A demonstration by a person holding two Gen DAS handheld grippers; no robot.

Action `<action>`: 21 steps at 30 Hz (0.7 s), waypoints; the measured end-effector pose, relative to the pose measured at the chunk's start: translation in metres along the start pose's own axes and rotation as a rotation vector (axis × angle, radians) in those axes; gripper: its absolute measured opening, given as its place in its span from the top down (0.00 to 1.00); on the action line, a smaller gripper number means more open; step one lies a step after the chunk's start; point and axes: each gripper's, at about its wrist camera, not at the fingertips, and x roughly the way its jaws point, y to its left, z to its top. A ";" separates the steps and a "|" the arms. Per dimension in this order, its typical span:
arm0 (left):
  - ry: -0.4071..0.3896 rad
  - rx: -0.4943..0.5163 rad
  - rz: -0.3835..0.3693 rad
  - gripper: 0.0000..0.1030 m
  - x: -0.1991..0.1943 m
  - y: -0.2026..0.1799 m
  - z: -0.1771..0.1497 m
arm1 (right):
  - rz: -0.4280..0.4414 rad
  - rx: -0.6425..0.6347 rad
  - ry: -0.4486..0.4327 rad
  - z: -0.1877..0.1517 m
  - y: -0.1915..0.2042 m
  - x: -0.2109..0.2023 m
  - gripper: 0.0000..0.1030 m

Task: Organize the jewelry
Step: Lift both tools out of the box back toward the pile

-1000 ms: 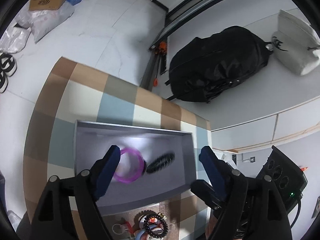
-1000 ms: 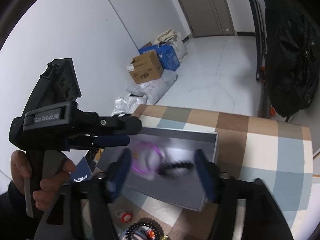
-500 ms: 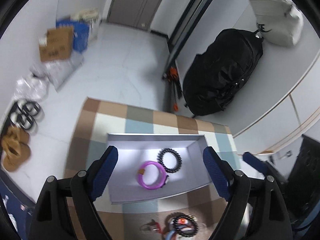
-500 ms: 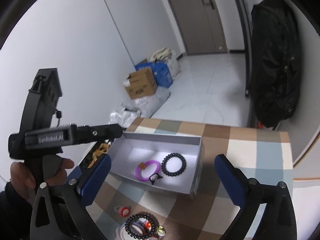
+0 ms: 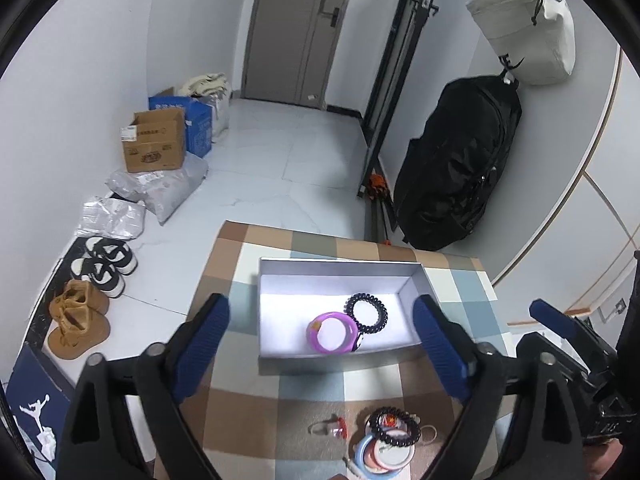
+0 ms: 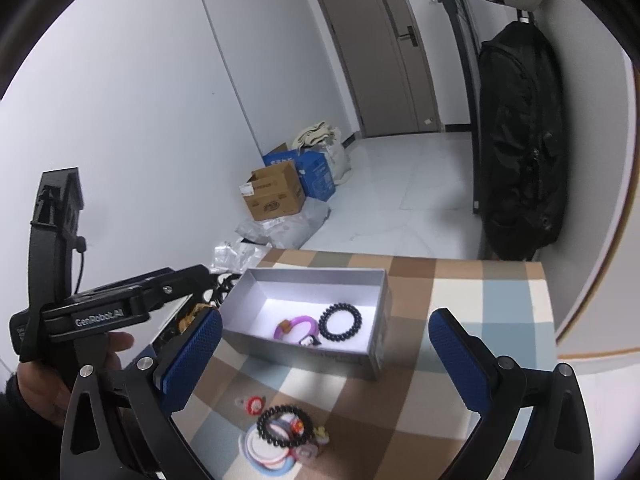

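Note:
A grey open box sits on the checked tablecloth. Inside lie a purple bangle and a black bead bracelet. A pile of loose jewelry with a black bead bracelet, rings and a small red piece lies in front of the box. My left gripper is open and empty, held above the table. My right gripper is open and empty, also raised. The left gripper's body shows in the right wrist view.
A black backpack and a white bag hang on the right wall. Cardboard and blue boxes, plastic bags and shoes lie on the floor at left. The table's far edge faces the door.
Both grippers have risen and pulled back from the box, open throughout. The purple bangle and black bracelet stay in the box. The view now takes in more of the room.

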 end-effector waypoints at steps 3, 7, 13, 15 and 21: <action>-0.014 -0.015 0.006 0.06 -0.008 -0.001 -0.010 | -0.012 0.004 0.005 -0.008 0.000 -0.008 0.00; 0.007 -0.007 0.020 0.06 -0.009 -0.006 -0.027 | -0.051 0.031 0.030 -0.025 -0.004 -0.015 0.00; 0.020 0.008 0.043 0.06 -0.009 -0.012 -0.044 | -0.037 0.019 0.060 -0.046 0.000 -0.021 0.00; 0.021 0.002 0.036 0.06 -0.011 -0.012 -0.047 | -0.034 0.024 0.066 -0.050 0.000 -0.022 0.00; 0.012 -0.003 0.021 0.06 -0.015 -0.009 -0.051 | -0.037 0.037 0.078 -0.058 0.001 -0.023 0.00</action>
